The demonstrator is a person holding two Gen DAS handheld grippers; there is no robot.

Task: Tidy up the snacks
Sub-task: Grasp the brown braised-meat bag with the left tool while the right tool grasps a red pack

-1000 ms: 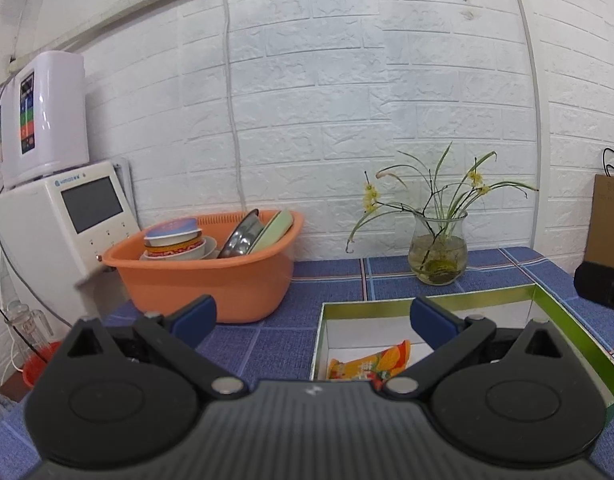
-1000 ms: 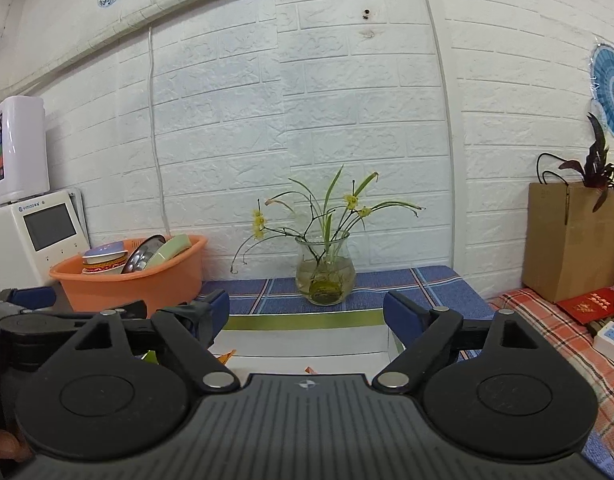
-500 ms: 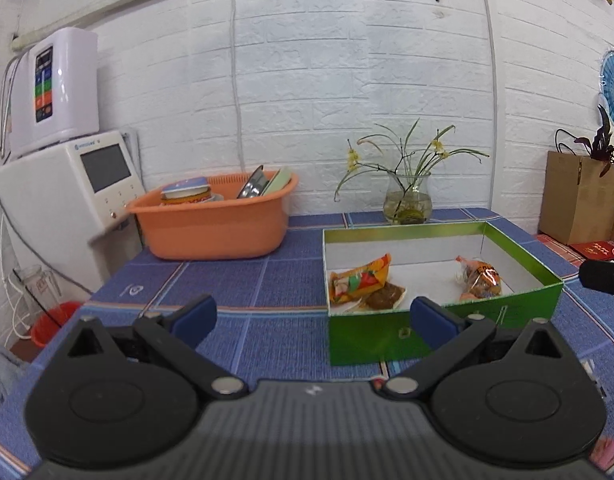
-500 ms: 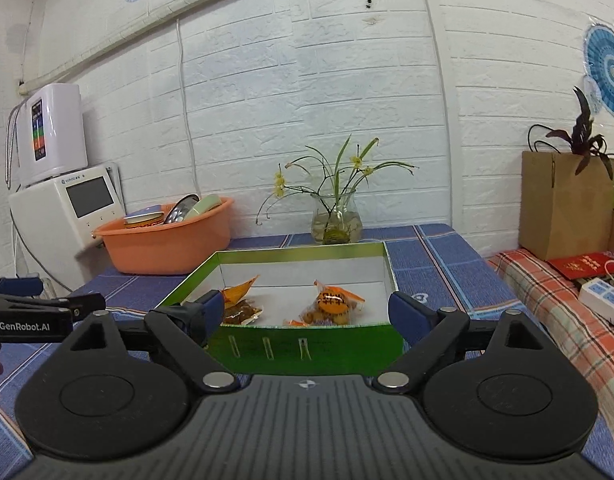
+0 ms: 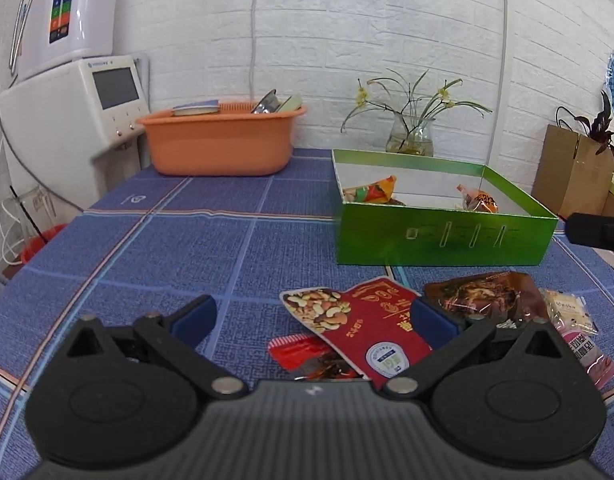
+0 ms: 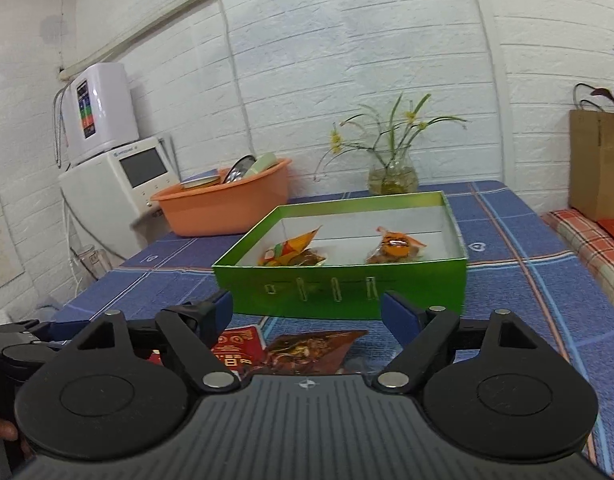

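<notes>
both tongs (image 5: 311, 316) (image 6: 305, 312) lower, loose snacks (image 5: 371, 328) newly visible

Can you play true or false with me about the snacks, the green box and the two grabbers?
1. The green box already has snacks inside. True.
2. The red nut packet lies in the box. False: it lies on the tablecloth in front.
3. The left gripper is squeezing a packet. False: it is open, holding nothing.
4. The right gripper is open. True.
5. The orange basin is empty. False: dishes sit in it.
</notes>
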